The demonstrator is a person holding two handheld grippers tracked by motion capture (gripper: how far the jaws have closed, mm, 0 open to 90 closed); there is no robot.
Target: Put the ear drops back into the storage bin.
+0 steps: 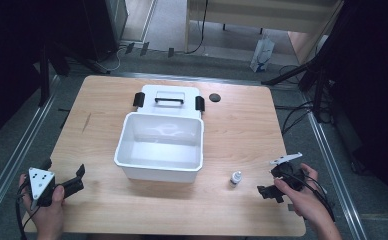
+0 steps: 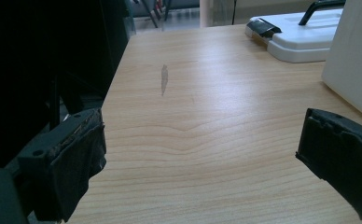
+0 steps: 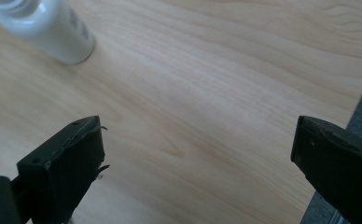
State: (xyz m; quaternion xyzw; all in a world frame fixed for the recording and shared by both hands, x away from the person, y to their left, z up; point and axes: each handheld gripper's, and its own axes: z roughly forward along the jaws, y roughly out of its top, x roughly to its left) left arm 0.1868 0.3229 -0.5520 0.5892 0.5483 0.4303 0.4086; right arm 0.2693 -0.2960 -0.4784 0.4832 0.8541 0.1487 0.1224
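Observation:
An open white box (image 1: pixel 159 145) stands mid-table, and its wall (image 2: pixel 356 60) fills the right of the left gripper view. Its lid (image 1: pixel 169 100), with a black handle and latches, lies flat behind it; the lid (image 2: pixel 300 39) also appears in the left gripper view. A small white bottle (image 1: pixel 236 178) stands upright right of the box. My right gripper (image 1: pixel 268 181) is open just right of the bottle, held low over the table. In the right gripper view the bottle (image 3: pixel 48 28) sits up-left, outside the open right gripper (image 3: pixel 195 140). My left gripper (image 1: pixel 80 178) is open near the front left corner, its jaws (image 2: pixel 202 135) holding nothing.
A small black disc (image 1: pixel 214 97) lies right of the lid. The wooden table (image 1: pixel 242 130) has metal rails along both sides. Tripod legs and cables stand on the floor to the right. The table's left edge runs close beside my left gripper.

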